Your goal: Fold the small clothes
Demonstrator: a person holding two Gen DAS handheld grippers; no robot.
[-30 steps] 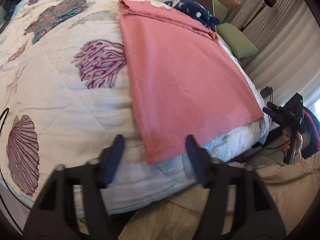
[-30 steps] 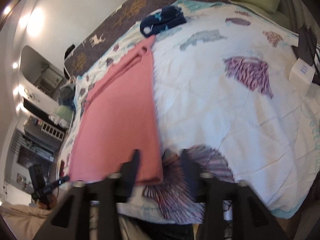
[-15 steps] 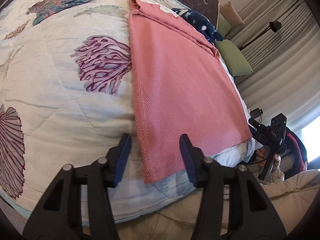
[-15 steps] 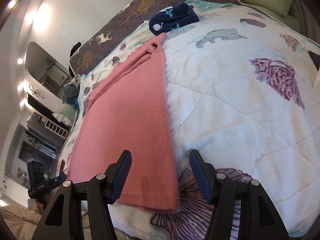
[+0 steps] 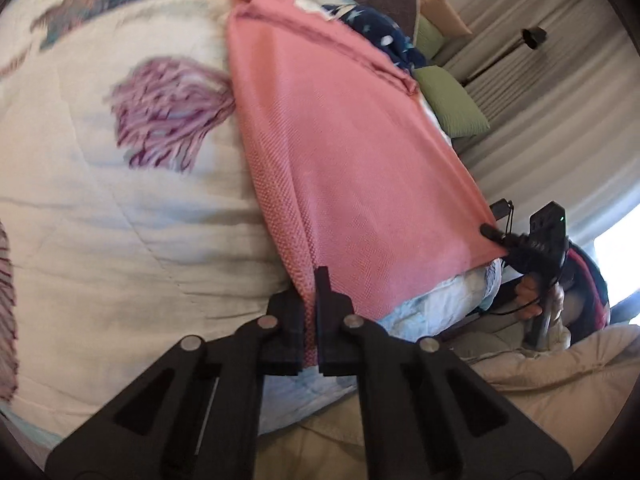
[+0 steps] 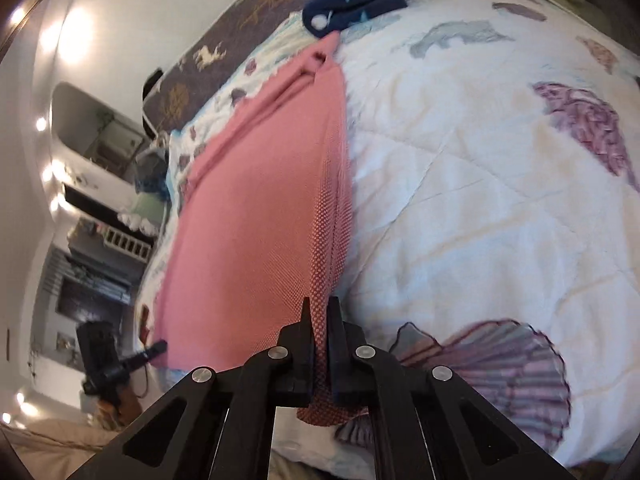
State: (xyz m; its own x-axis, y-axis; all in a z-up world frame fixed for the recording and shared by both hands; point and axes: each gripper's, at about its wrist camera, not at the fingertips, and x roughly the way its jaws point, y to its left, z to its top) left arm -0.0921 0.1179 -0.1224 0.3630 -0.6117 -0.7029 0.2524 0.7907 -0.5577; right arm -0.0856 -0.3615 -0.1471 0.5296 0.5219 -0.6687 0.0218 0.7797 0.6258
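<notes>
A pink knit cloth (image 5: 352, 152) lies lengthwise on the bed quilt (image 5: 100, 216), its far end bunched near the headboard. My left gripper (image 5: 310, 292) is shut on the cloth's near left corner. My right gripper (image 6: 319, 312) is shut on the cloth (image 6: 256, 216) at its near right corner, with fabric bulging out below the jaws. Each gripper shows in the other's view: the right one (image 5: 490, 232) at the cloth's right corner, the left one (image 6: 158, 347) at the left corner.
A dark blue star-print garment (image 6: 352, 4) lies past the cloth's far end. Green pillows (image 5: 452, 108) and a floor lamp (image 5: 532, 36) stand by the curtains. The quilt (image 6: 500, 200) spreads wide to the right. My beige trousers (image 5: 540, 380) are at the bed's near edge.
Both grippers moved forward onto the near corners of the pink cloth and closed on them; they were open half a second ago.
</notes>
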